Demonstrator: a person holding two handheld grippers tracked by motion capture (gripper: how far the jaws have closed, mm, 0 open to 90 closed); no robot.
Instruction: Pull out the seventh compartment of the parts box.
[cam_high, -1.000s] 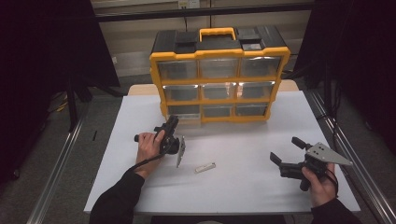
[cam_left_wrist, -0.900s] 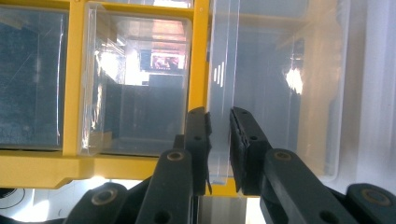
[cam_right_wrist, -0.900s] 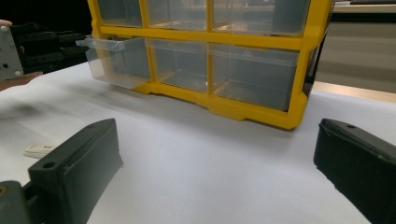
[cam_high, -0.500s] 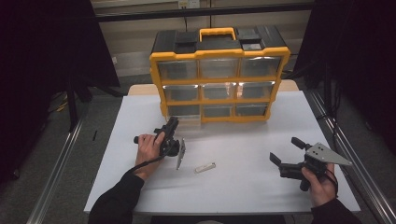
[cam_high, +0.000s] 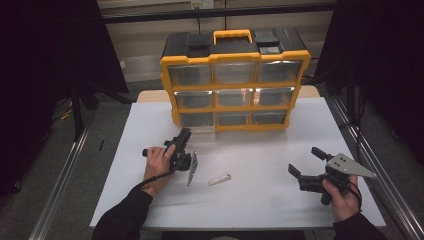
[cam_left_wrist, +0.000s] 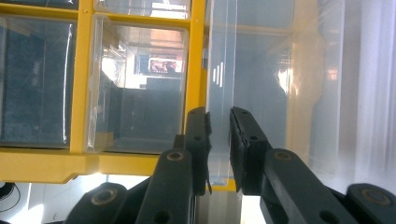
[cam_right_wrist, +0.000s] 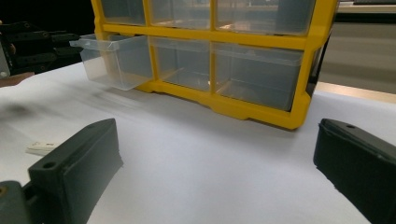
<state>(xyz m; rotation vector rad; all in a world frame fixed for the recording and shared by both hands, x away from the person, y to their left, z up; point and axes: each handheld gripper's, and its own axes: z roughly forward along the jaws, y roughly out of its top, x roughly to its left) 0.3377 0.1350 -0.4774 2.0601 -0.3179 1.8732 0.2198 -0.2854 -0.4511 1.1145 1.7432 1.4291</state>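
A yellow and black organiser (cam_high: 235, 85) with clear drawers stands at the back of the white table (cam_high: 260, 200). Its bottom-left drawer (cam_right_wrist: 114, 60) is pulled part way out. My left gripper (cam_high: 185, 136) reaches toward it, and in the left gripper view its jaws (cam_left_wrist: 219, 119) are shut on the drawer's clear front lip (cam_left_wrist: 222, 70). My right gripper (cam_high: 306, 161) rests at the right of the table, held in a hand, open with nothing between its fingers (cam_right_wrist: 84, 154). A small white piece (cam_high: 220, 179) lies on the table between the two hands.
The organiser takes up the far middle of the table. Dark stands and metal rails (cam_high: 365, 155) flank both sides. Bare white surface lies in front of the organiser and between the hands.
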